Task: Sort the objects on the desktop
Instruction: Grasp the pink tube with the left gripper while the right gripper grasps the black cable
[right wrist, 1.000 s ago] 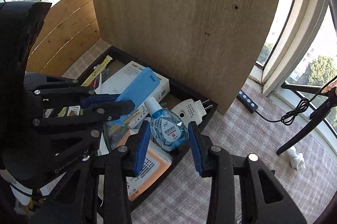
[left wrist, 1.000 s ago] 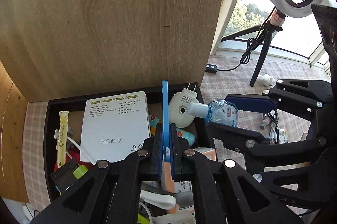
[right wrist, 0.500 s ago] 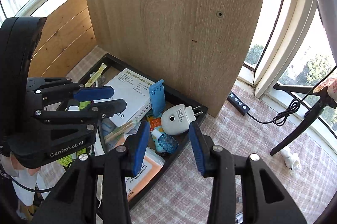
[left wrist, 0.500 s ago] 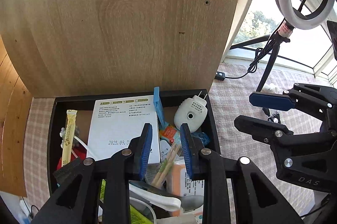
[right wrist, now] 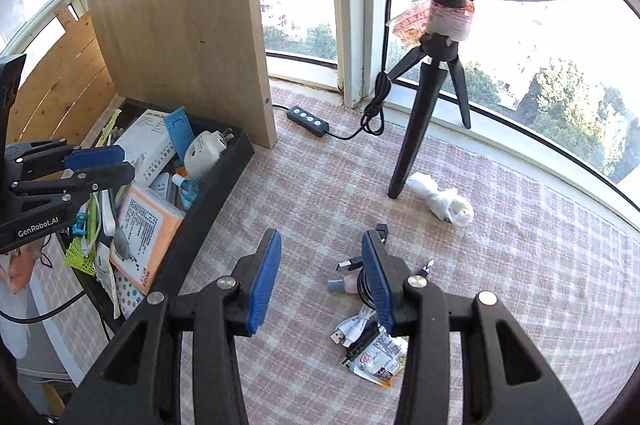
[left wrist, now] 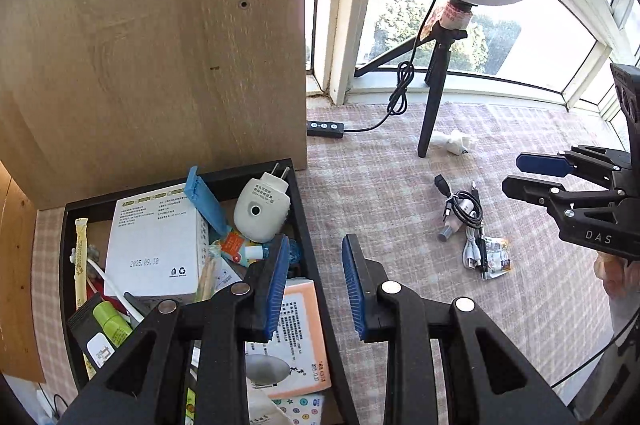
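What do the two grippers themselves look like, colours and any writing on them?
Both are matte black plastic frames with silver round rivets and ribbed blue pads on the insides of their two fingers. The left gripper carries white lettering reading GenRobot.AI on its side, seen from the right wrist view. The right gripper shows white letters DAS on its side in the left wrist view.

Cable bundle (right wrist: 360, 275) on tablecloth (right wrist: 500, 245), right of tray (right wrist: 208, 201), before tripod (right wrist: 416, 129).
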